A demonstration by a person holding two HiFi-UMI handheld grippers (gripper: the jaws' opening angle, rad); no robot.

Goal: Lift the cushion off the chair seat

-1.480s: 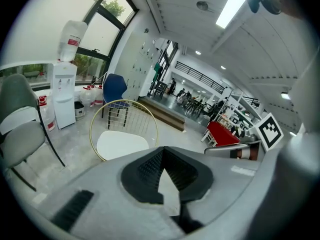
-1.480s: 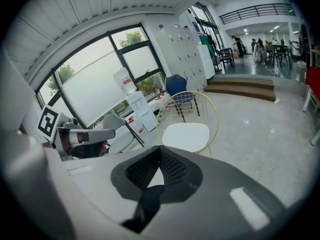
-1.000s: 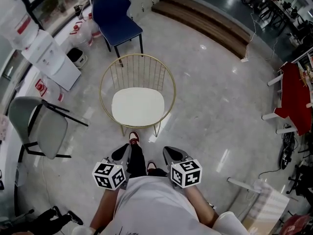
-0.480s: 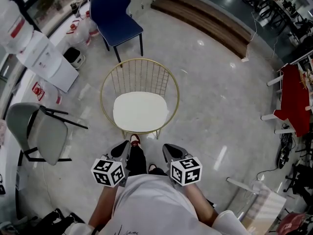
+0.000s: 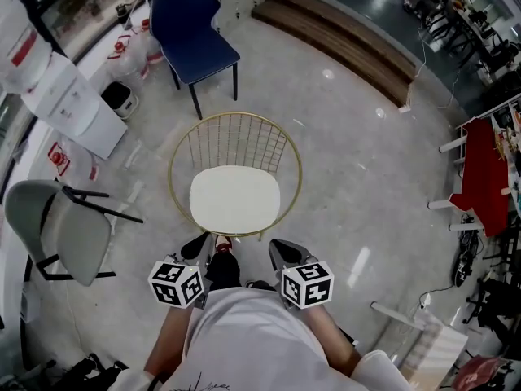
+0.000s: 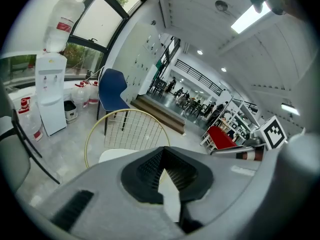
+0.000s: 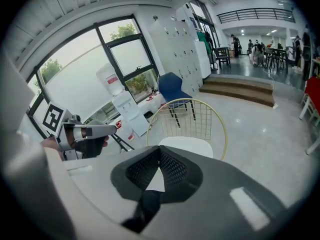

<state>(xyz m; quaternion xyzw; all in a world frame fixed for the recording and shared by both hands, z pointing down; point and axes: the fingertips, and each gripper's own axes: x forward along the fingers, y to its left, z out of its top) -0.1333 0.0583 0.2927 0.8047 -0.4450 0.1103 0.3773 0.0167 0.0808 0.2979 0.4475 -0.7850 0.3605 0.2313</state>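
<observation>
Hovering off the chair's point(image 5: 296, 169) front edge with left gripper point(image 5: 198, 248) and right gripper point(image 5: 284, 251) pinched shut, empty; cushion point(image 5: 234, 199) flat mid-seat. Might just shove it against the wire back point(image 5: 236, 133) unless opened first.

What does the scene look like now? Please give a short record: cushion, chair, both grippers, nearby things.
cushion: white, flat on the seat, not yet lifted
chair: gold wire, in front of the person
left gripper: shut, empty, short of the chair
right gripper: shut, empty, short of the chair
nearby: blue chair beyond, grey chair at left
</observation>
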